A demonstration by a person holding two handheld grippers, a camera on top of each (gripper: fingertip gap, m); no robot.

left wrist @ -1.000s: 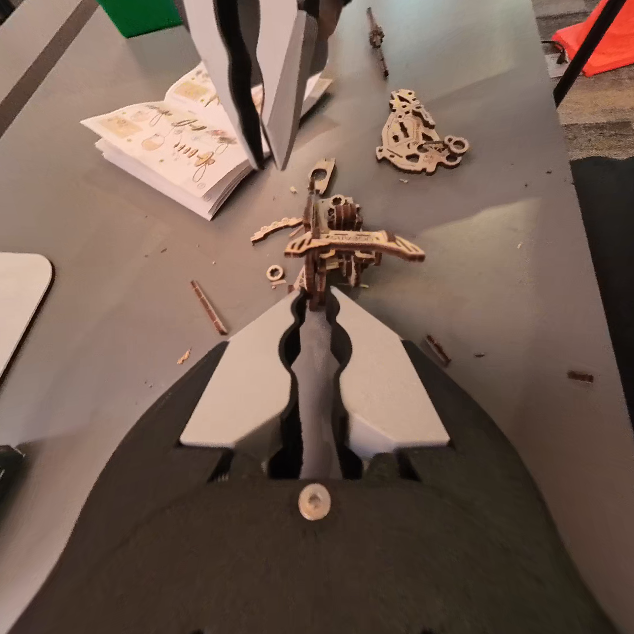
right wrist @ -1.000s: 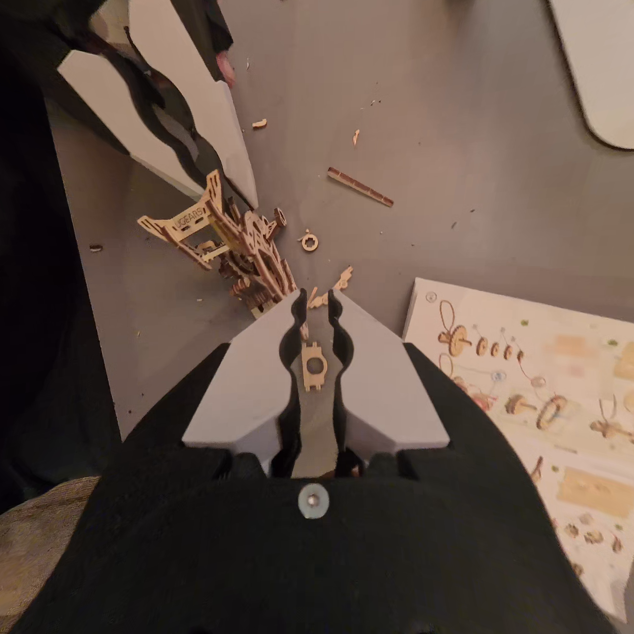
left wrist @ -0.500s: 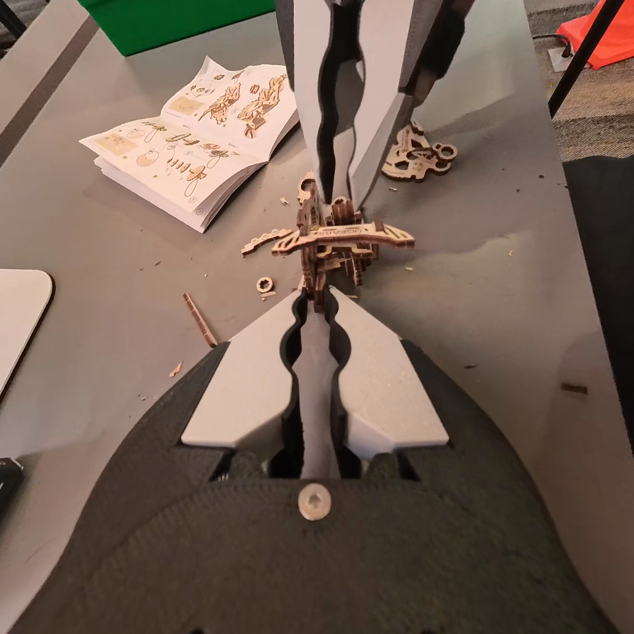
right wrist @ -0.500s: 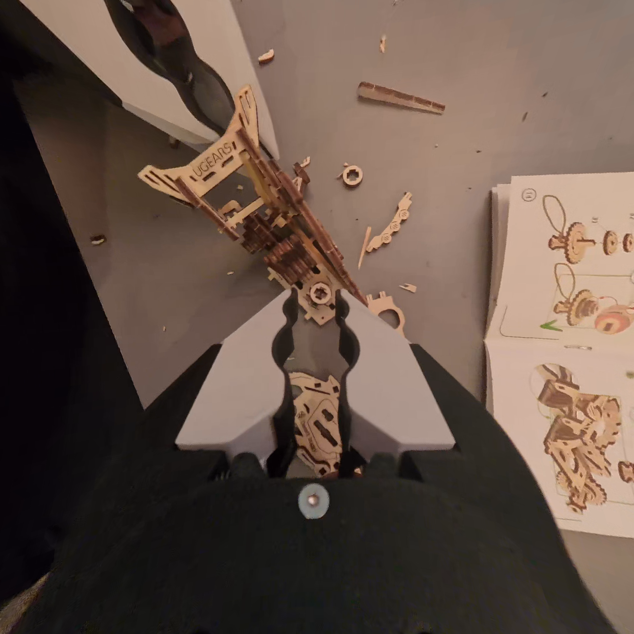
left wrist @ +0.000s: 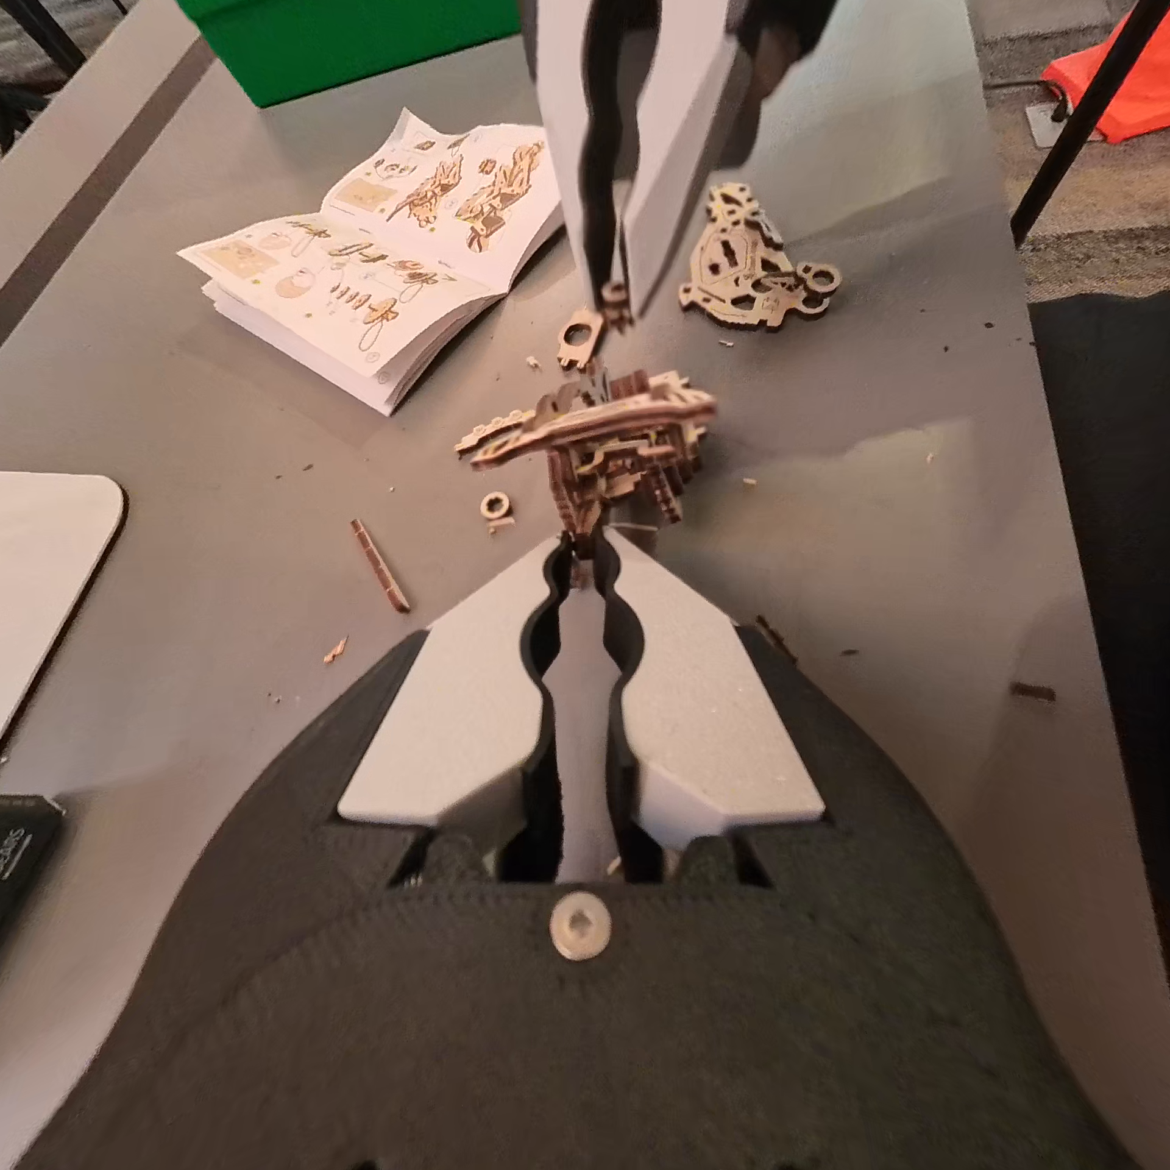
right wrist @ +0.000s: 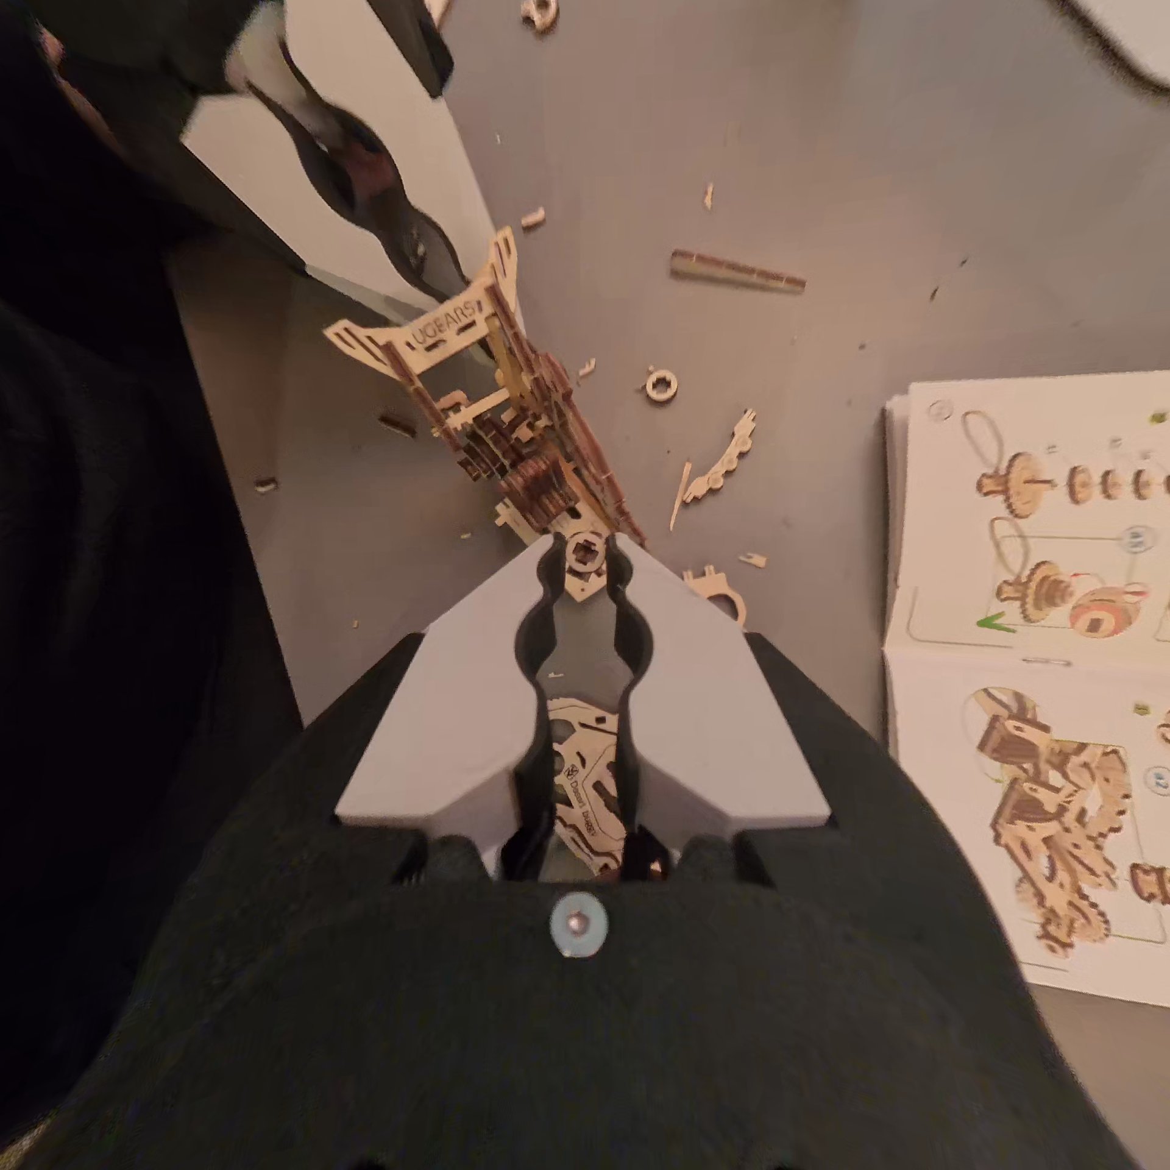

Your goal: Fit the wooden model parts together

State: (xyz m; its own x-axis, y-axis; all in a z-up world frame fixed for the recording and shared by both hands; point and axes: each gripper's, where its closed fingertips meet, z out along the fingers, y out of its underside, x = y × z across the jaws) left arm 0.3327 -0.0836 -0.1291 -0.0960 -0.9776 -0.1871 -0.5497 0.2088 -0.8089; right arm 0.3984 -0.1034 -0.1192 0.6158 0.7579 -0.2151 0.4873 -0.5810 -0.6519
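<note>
- The left tool [left wrist: 579, 557] has its tips pressed together on the near end of the wooden model [left wrist: 601, 443], which it holds above the grey counter [left wrist: 855, 519].
- Seen from the right wrist view, the wooden model [right wrist: 506, 437] runs slantwise from the left tool [right wrist: 443, 278] down to the right tool [right wrist: 585, 557].
- The right tool is clamped on a small piece with a round, notched hole [right wrist: 584, 560], right at the model's end; whether the piece is seated in the model cannot be told.
- From the left wrist view the right tool [left wrist: 617, 304] comes down from above with that small piece [left wrist: 614, 301] at its tips, just beyond the model.
- A loose flat part with a ring hole [left wrist: 579, 335] lies on the counter just beside those tips.
- A flat fretwork sub-assembly [left wrist: 753, 278] lies farther right on the counter.
- A small wooden ring [left wrist: 495, 506] and a thin toothed strip [left wrist: 380, 563] lie to the left of the model, among chips.
- An open instruction booklet [left wrist: 380, 278] with coloured assembly drawings lies left of the model.
- Printed lettering shows on the model's cross-plate and on the sub-assembly; a green box [left wrist: 354, 44] stands at the far edge.
</note>
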